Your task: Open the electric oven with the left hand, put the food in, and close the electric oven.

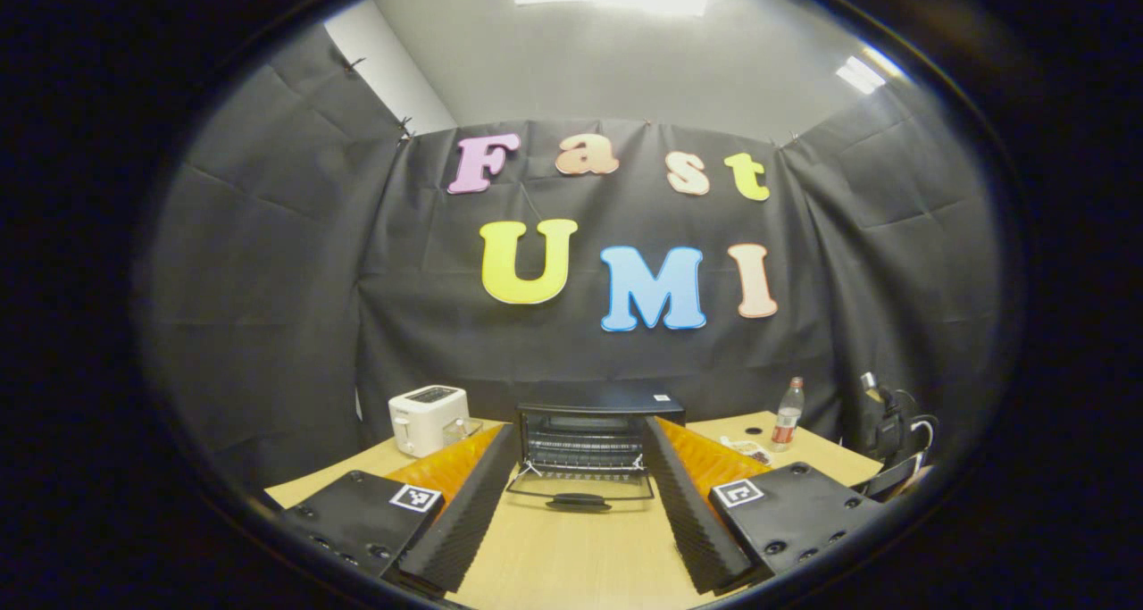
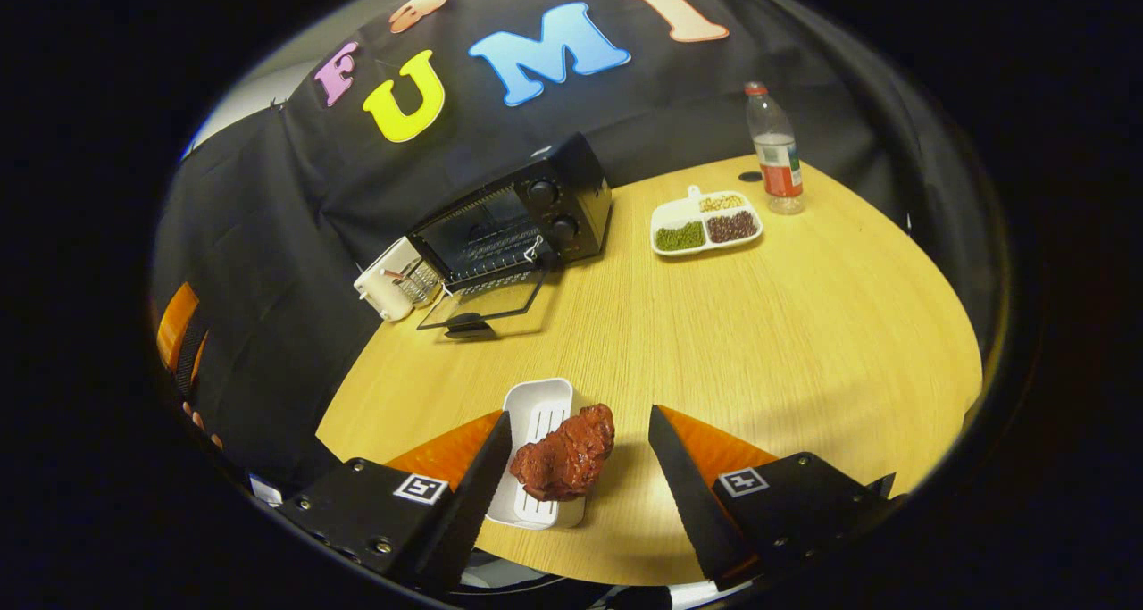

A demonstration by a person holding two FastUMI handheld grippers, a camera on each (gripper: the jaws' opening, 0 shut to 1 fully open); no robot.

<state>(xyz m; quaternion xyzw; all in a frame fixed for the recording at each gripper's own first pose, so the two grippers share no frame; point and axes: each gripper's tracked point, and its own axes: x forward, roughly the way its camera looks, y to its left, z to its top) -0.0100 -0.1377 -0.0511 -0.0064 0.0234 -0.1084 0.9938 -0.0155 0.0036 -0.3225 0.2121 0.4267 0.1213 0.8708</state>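
The black electric oven (image 1: pixel 596 436) stands at the back of the wooden table, its glass door (image 1: pixel 579 487) folded down flat with the handle toward me. My left gripper (image 1: pixel 580 472) is open, facing the oven mouth from a short distance, nothing between its fingers. In the right gripper view the oven (image 2: pixel 518 217) sits far left with its door (image 2: pixel 487 306) down. A reddish-brown piece of food (image 2: pixel 564 456) lies on a white rectangular tray (image 2: pixel 536 413). My right gripper (image 2: pixel 579 440) is open, its fingers on either side of the food without touching it.
A white toaster (image 1: pixel 429 418) stands left of the oven. A white divided dish of beans (image 2: pixel 705 223) and a plastic bottle (image 2: pixel 775 150) sit to the oven's right. A dark bag (image 1: pixel 888 422) rests at the table's far right edge.
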